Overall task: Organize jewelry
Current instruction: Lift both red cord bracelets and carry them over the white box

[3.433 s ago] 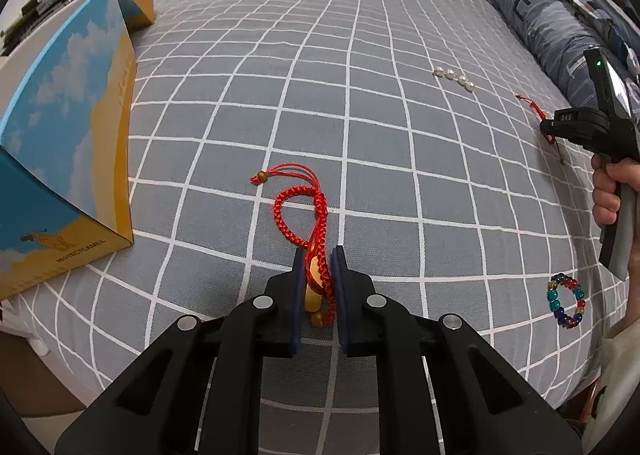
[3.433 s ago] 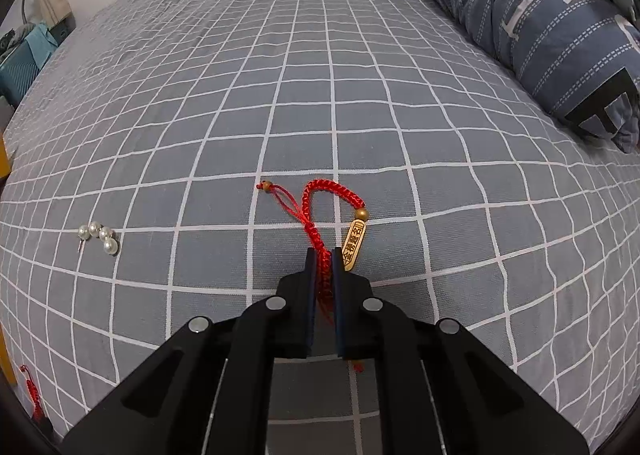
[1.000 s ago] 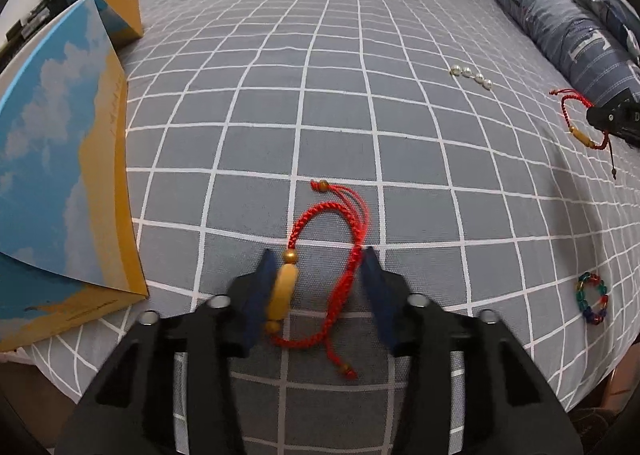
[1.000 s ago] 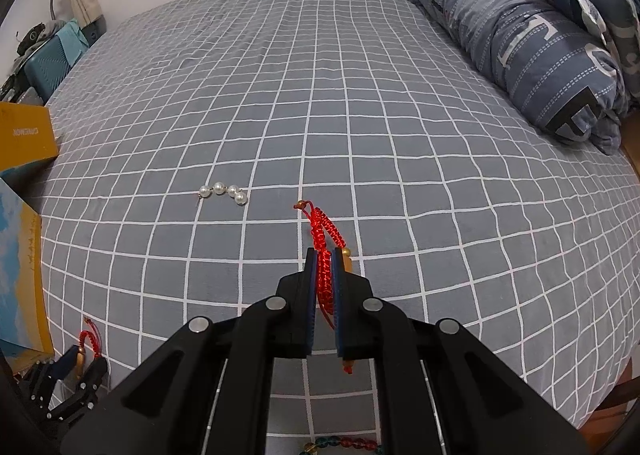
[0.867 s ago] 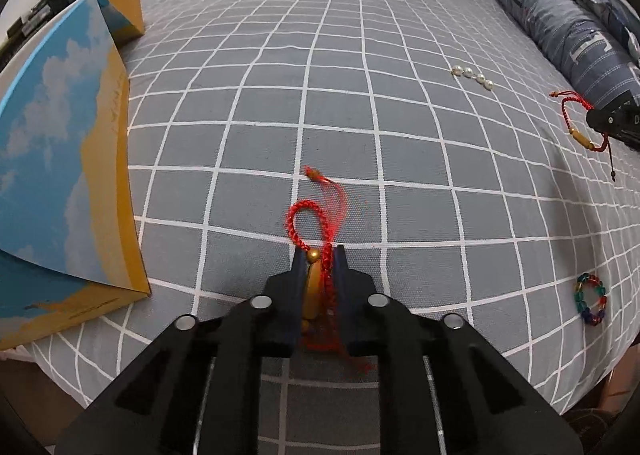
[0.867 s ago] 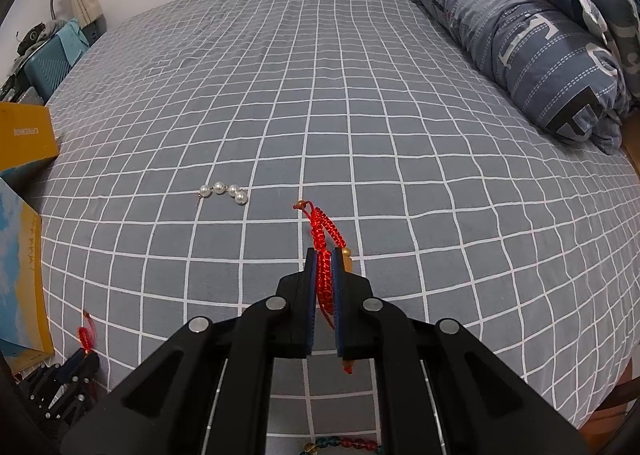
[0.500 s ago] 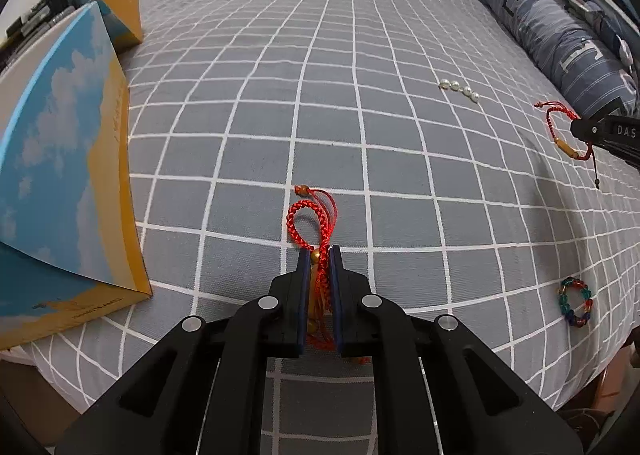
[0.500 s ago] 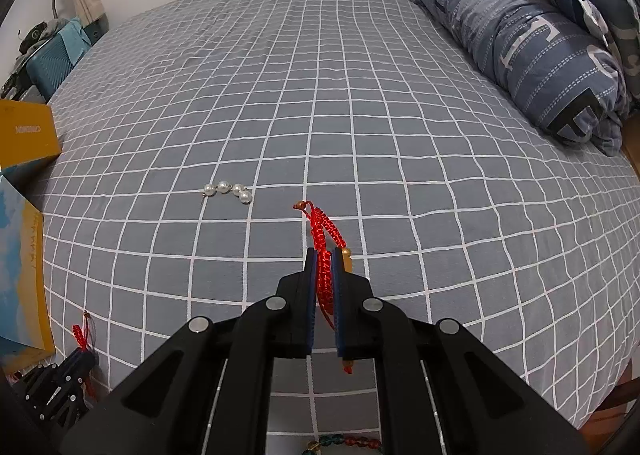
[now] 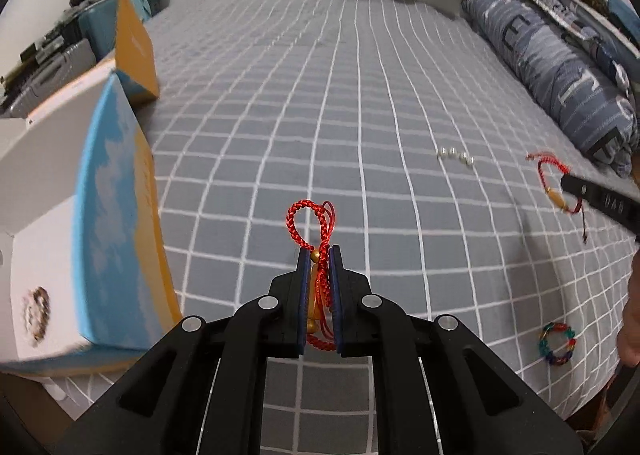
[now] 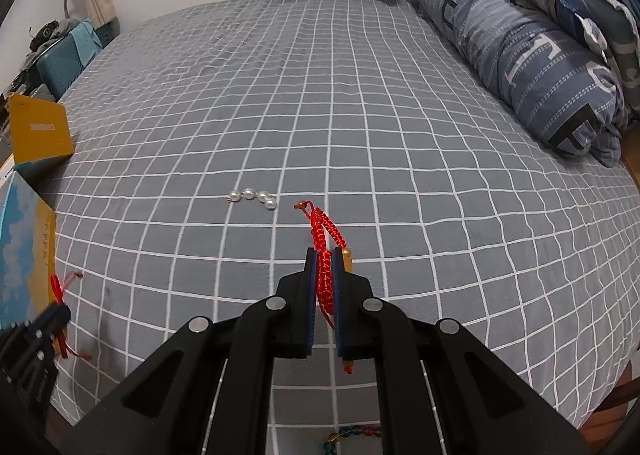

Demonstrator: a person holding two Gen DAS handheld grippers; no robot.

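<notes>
- Grey bedspread (image 9: 360, 103) with a white grid covers the bed; a blue lettered pillow (image 10: 532, 55) lies along its right edge, and curtains hang at the far wall.
- Left gripper (image 9: 319, 255) has its jaws pinched shut on a red braided bracelet (image 9: 306, 223). Its loop stands up past the fingertips, and a gold bead and an amber charm sit between the blue pads.
- Right gripper (image 10: 325, 255) is likewise clamped tight on a second red bracelet (image 10: 326, 227). The braid pokes forward, a gold charm peeks out beside the right pad, and a thread end dangles below.
- In the left wrist view, the right gripper shows at the right border, cut off, with part of a hand (image 9: 630, 319) below it.
- A short pearl string (image 10: 253, 195) lies mid-bed, near the right gripper's bracelet.
- A multicoloured bead ring (image 9: 557, 343) rests near the bed's near right corner; in the right wrist view only a sliver of it shows.
- A blue-and-orange box (image 9: 116, 223) stands open at the bed's left edge. Its white inside shows a blurred, brownish beaded ring (image 9: 37, 310); what it is cannot be made out.
- The orange lid (image 10: 40, 131) leans farther along that edge.
</notes>
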